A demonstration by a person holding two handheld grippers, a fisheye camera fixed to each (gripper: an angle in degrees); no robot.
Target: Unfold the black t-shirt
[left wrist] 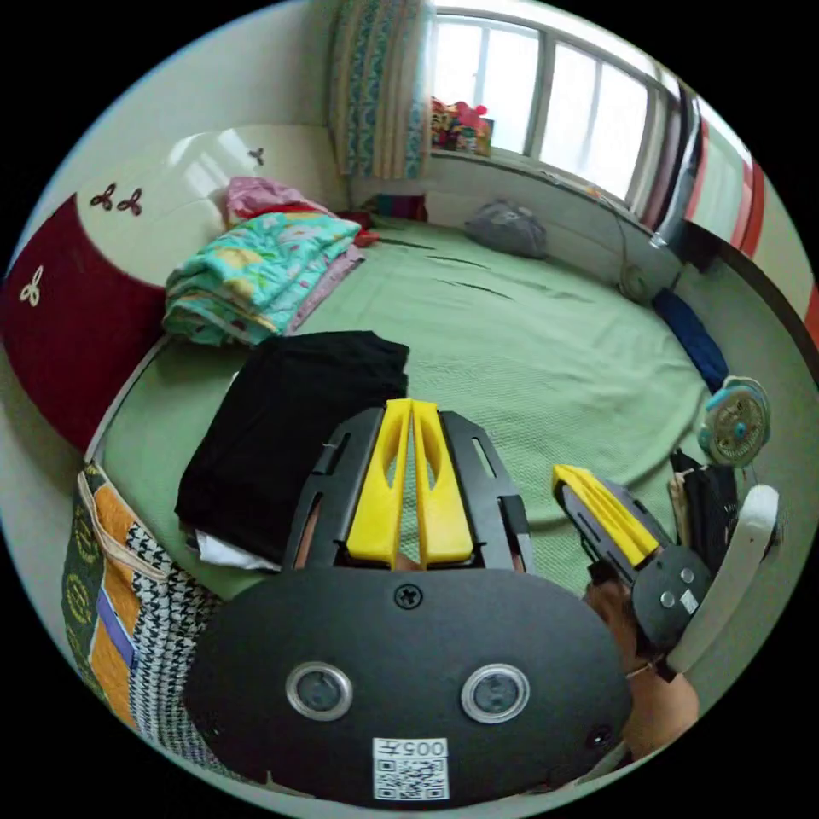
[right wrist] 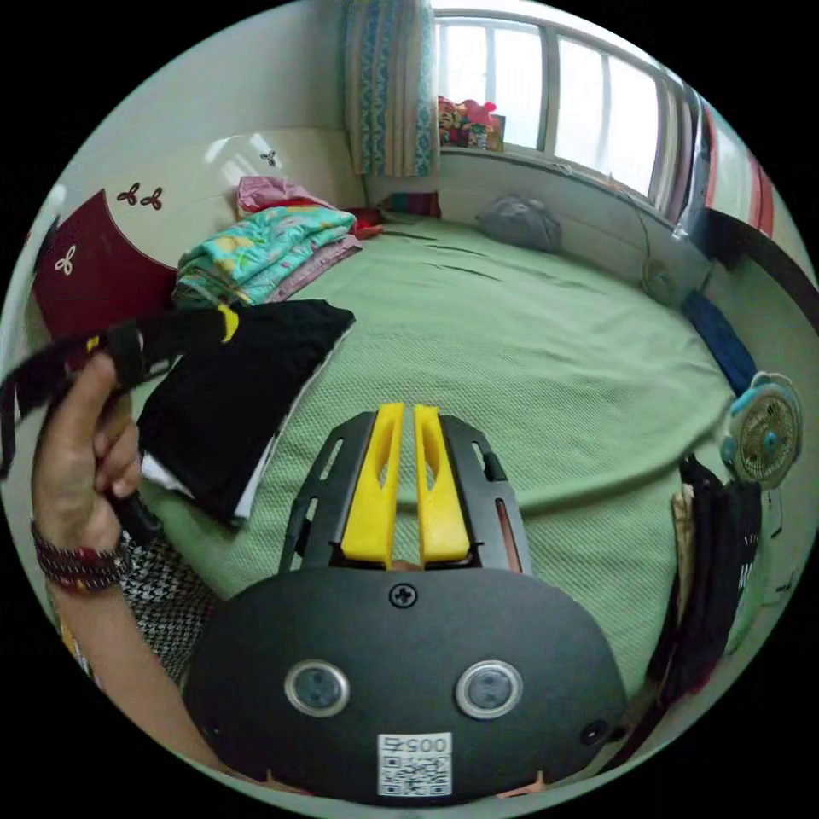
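Because the folded black cotton t-shirt (left wrist: 290,435) lies on top of a small stack, with a white garment (left wrist: 223,551) showing under its near edge, a pinch that goes too deep could, I judge, lift both layers together and drag the stack rather than open the shirt. It sits at the near left corner of the green bedspread (left wrist: 546,358), close to the mattress edge and just above a patterned fabric bag (left wrist: 119,589) hanging beside the bed, so a pull toward the person could tip it off the side.

The left gripper (left wrist: 413,409) has its yellow jaws pressed together on nothing, held above the shirt's right edge and not touching it as far as I can tell. The right gripper (right wrist: 403,414) is likewise clenched and empty, over bare spread, well apart from the shirt. Both must open before any grasp.

Open room lies to the right and toward the window, where the spread is bare. The pile of colourful floral quilts (left wrist: 256,273) by the headboard sits just beyond the shirt and limits spreading that way
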